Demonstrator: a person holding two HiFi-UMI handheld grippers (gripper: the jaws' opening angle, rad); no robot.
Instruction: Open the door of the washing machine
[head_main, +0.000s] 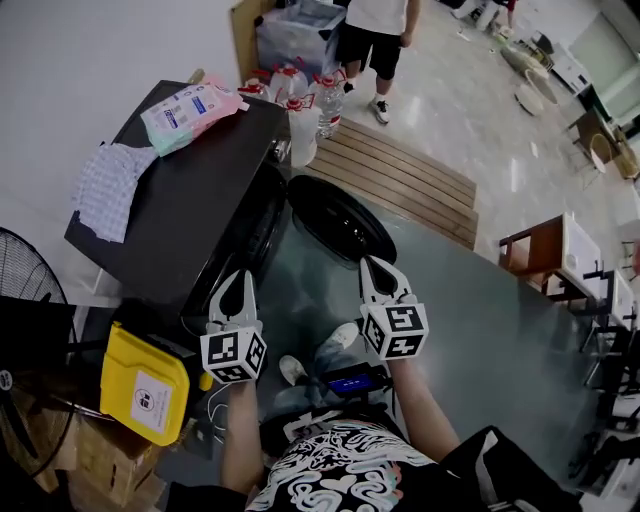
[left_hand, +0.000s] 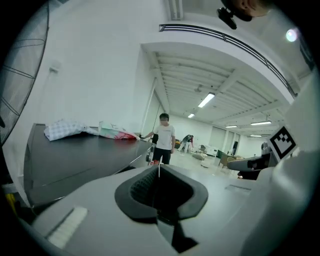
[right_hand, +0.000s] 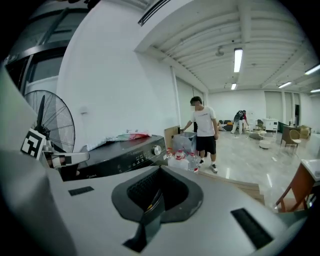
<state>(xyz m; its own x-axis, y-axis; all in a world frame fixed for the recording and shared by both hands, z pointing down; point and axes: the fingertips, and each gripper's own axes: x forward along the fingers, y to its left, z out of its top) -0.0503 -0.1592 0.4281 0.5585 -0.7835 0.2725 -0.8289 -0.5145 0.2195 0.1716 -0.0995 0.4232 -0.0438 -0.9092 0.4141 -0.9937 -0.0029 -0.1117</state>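
The dark front-loading washing machine (head_main: 190, 190) stands at the left in the head view. Its round door (head_main: 340, 220) is swung wide open toward the middle of the floor. My left gripper (head_main: 238, 277) hangs in the air in front of the machine's front face, shut, with nothing between its jaws. My right gripper (head_main: 373, 264) is raised just in front of the open door, also shut and empty. In the left gripper view the closed left gripper (left_hand: 159, 169) points along the machine's top (left_hand: 75, 155). In the right gripper view the closed right gripper (right_hand: 160, 171) faces the control panel and its knob (right_hand: 158, 150).
A checked cloth (head_main: 105, 185) and a wipes pack (head_main: 190, 105) lie on the machine. Water bottles (head_main: 300, 100) and a wooden slat platform (head_main: 400, 175) are behind it, with a person (head_main: 375, 30) standing there. A yellow box (head_main: 145, 385) and a fan (head_main: 25, 270) are at the left.
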